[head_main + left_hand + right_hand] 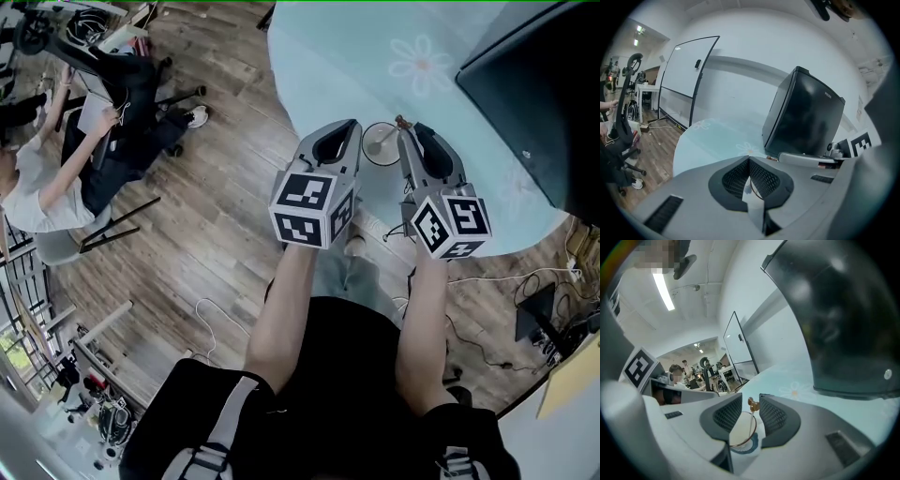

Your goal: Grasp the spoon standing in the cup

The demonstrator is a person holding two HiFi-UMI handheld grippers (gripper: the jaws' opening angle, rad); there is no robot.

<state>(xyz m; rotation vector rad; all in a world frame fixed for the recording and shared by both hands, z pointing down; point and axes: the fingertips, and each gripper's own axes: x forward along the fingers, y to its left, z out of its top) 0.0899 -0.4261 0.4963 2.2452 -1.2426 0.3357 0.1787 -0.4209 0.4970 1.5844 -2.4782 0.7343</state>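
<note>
Right gripper [751, 397] spread wide, and the spoon [752, 404] sits right in the gap with neither pad pressing it: slim pale stem, small golden-brown knob on top, standing in the clear glass cup [738, 428]. Left gripper [749, 159] is pinched together, empty. Beyond lie the pale blue daisy table [787, 376] and a black cabinet [834, 324].

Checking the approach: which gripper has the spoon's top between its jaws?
The right gripper: its jaws stand apart with the spoon's ornamented top between them, above the cup. The left gripper's jaw tips meet, with no spoon between them.
</note>
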